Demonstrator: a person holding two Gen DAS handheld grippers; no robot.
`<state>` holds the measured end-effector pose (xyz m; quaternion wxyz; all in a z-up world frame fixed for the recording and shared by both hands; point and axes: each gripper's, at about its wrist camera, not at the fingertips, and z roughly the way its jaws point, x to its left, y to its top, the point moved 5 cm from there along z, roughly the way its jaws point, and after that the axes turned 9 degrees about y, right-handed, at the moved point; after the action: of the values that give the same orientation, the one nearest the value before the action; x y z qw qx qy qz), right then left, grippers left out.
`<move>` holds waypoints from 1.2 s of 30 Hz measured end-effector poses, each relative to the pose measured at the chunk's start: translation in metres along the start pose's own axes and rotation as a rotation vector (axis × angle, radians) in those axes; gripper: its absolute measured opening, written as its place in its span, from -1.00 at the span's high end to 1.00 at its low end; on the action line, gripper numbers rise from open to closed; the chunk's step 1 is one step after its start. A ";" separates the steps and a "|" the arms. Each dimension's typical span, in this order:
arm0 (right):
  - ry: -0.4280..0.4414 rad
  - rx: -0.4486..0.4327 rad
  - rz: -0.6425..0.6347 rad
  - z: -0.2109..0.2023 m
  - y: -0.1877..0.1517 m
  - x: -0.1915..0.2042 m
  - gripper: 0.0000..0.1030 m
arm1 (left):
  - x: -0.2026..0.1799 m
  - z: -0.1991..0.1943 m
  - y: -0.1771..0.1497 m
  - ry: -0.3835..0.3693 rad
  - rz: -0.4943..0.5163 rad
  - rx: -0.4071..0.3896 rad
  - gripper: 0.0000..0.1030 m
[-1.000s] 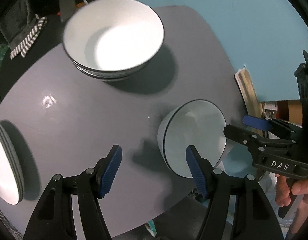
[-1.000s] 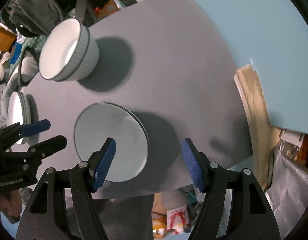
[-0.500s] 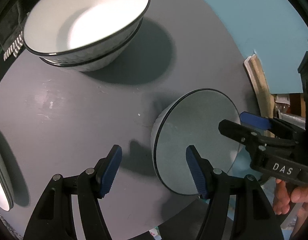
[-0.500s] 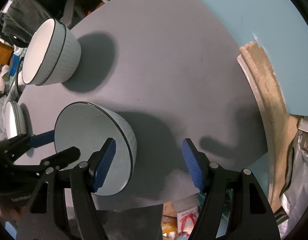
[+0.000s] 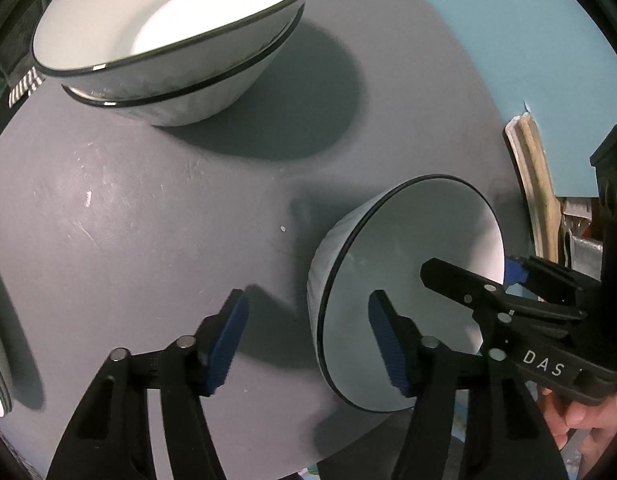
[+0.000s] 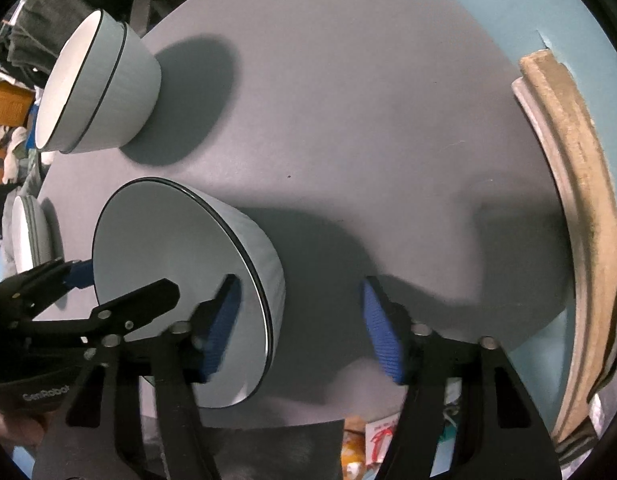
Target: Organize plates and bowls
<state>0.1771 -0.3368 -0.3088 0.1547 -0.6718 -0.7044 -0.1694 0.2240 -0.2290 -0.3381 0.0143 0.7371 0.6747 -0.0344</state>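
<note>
The small round white bowl with a thin black rim is seen on the grey tabletop, its two sides straddled by the closing, not yet pinching left hand-held gripper at nine o'clock and right hand-held gripper at three o'clock.

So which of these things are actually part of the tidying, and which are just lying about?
Part of the job:
single bowl
stacked bowls
plates at the table edge

Just lying about:
striped cloth
dark clothing
papers below the table
</note>
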 end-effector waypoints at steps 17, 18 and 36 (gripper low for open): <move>0.023 0.013 -0.003 0.006 -0.014 0.007 0.85 | 0.012 0.001 -0.007 -0.058 -0.023 0.026 0.74; 0.009 0.012 -0.015 0.007 -0.017 0.009 0.86 | 0.010 0.000 -0.009 -0.055 -0.022 0.023 0.74; -0.004 0.020 -0.046 -0.013 0.000 0.033 0.87 | 0.025 -0.031 -0.026 -0.022 -0.050 -0.015 0.78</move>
<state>0.1756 -0.3131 -0.2828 0.1562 -0.6543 -0.7215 -0.1643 0.2016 -0.2000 -0.3086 0.0262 0.7194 0.6931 -0.0377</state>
